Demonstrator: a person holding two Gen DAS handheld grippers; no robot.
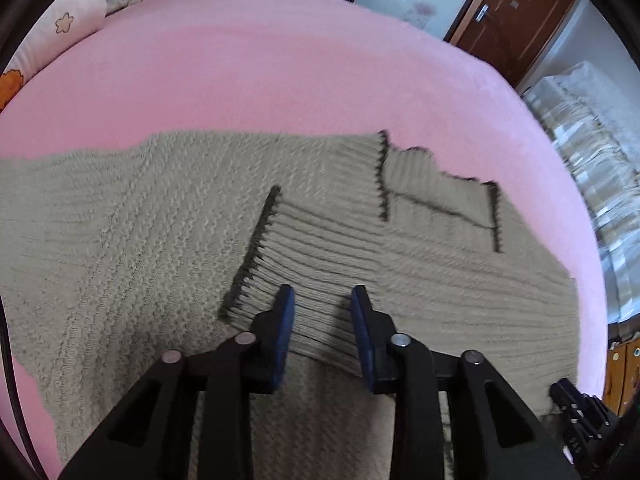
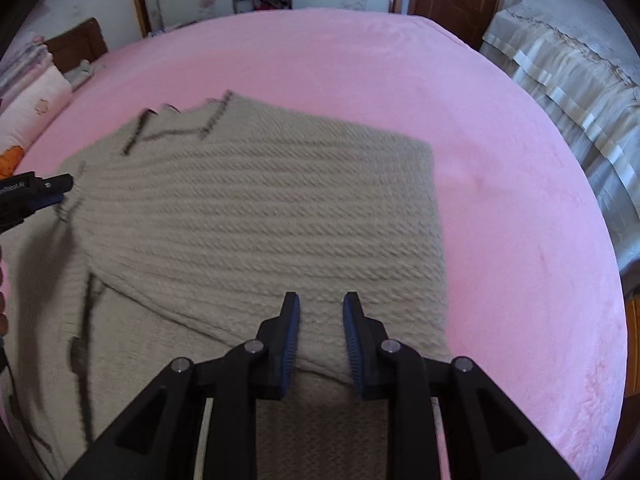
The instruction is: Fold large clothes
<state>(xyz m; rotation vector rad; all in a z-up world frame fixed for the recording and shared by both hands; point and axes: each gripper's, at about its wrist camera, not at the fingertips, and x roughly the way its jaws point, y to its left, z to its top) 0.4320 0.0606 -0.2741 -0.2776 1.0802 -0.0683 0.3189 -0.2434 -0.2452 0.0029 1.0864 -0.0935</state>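
Beige cable-knit sweater with dark-trimmed cuffs (image 2: 256, 216) lying spread on the pink fleece-covered bed (image 2: 500, 168), left tongs (image 1: 322, 300) hovering open over a cuff, right tongs (image 2: 320, 306) open above the hem

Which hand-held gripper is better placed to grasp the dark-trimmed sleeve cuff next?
Left. The left hand-held gripper is open directly over the sleeve cuff lying on the sweater. The right hand-held gripper, also open, sits over the sweater's plain body, away from that cuff.
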